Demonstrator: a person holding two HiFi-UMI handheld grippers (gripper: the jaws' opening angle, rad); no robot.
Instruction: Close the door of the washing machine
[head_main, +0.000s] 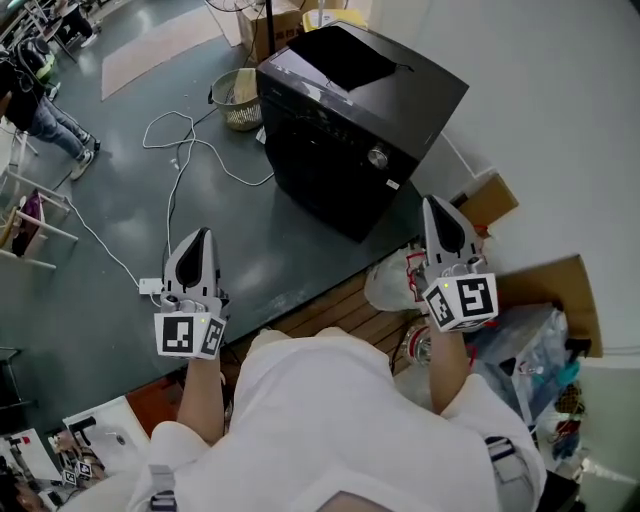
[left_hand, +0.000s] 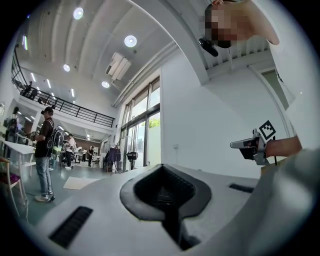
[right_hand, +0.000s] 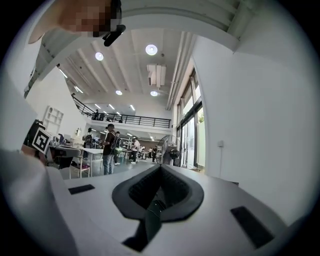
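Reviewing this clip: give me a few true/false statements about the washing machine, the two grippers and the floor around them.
1. Neither the left gripper nor the right gripper touches the washing machine. True.
2. The right gripper holds a cloth. False: its jaws are shut, with nothing between them.
3. A basket stands on the floor beside the washing machine. True.
4. The washing machine is white. False: it is black.
5. A white cable lies on the floor. True.
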